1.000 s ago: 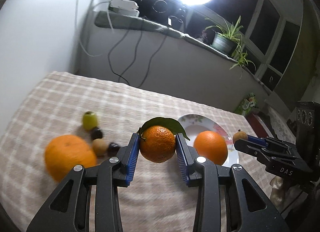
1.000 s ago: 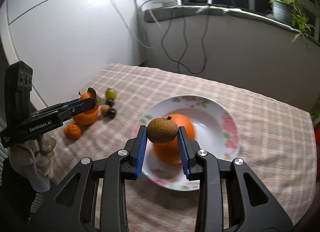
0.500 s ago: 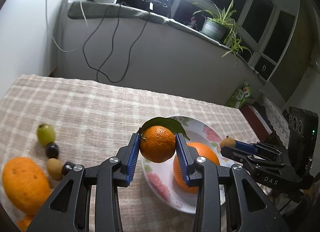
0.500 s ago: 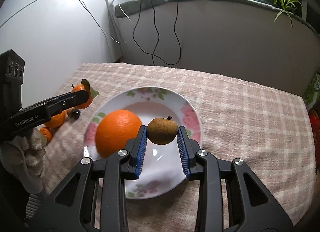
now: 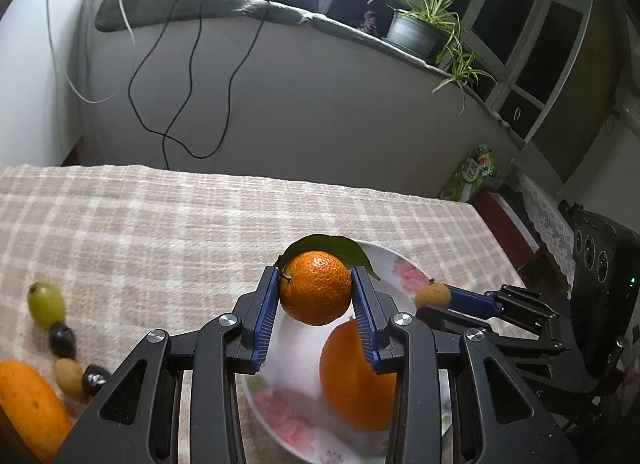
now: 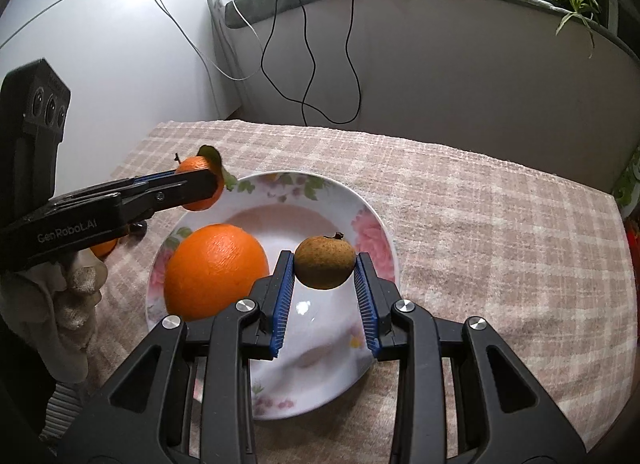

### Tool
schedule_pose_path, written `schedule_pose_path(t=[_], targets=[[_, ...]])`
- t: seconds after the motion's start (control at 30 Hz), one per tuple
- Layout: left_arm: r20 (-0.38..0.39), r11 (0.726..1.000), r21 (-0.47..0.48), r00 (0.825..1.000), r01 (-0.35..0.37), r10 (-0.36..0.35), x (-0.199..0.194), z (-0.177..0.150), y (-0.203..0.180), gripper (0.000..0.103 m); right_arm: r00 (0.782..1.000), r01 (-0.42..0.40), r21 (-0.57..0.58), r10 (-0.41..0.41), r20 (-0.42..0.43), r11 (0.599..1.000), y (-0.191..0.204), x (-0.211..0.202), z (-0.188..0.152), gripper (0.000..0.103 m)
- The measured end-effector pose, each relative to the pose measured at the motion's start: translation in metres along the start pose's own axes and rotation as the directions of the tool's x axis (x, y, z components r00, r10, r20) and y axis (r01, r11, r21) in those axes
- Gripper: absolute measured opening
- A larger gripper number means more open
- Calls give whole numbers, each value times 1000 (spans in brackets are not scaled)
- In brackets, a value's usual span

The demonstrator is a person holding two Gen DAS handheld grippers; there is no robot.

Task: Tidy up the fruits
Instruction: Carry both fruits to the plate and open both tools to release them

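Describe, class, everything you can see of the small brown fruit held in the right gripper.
The small brown fruit is round, slightly flattened, with a dull, rough, speckled tan-brown skin and a short dark stem stub on top. The right gripper holds it by its sides between the blue ribbed pads, stem upward. It hangs in the air above the white flowered plate, touching only the pads. A large orange lies on the plate beside it, apart from it.

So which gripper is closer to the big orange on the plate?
Right. The right gripper, holding a small brown fruit, hangs just beside the big orange. The left gripper, holding a leafy tangerine, hangs over the plate's far rim.
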State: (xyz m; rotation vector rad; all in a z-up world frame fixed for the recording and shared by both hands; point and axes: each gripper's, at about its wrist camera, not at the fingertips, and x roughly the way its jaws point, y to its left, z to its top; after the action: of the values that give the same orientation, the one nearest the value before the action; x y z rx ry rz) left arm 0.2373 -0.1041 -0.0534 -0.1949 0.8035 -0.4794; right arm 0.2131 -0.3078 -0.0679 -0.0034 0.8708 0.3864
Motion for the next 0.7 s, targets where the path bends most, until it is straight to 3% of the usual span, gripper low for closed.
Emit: schedule_pose_path(t=[0.5, 0.57, 0.67, 0.7], targets=[[-48, 999, 13, 998, 33, -32, 15, 8, -8, 36, 1000, 1, -23, -1, -11, 1000, 1, 10, 4, 32], [-51, 999, 13, 998, 39, -38, 15, 9, -9, 54, 1000, 1, -23, -2, -7, 1000, 1, 9, 4, 32], [-44, 999, 13, 998, 40, -39, 13, 10, -10, 56, 1000, -4, -12, 4, -2, 1000, -2, 9, 4, 36], [-42, 999, 13, 999, 35, -35, 12, 10, -10, 56, 1000, -2, -5, 2, 4, 1000, -3, 8, 4, 45]])
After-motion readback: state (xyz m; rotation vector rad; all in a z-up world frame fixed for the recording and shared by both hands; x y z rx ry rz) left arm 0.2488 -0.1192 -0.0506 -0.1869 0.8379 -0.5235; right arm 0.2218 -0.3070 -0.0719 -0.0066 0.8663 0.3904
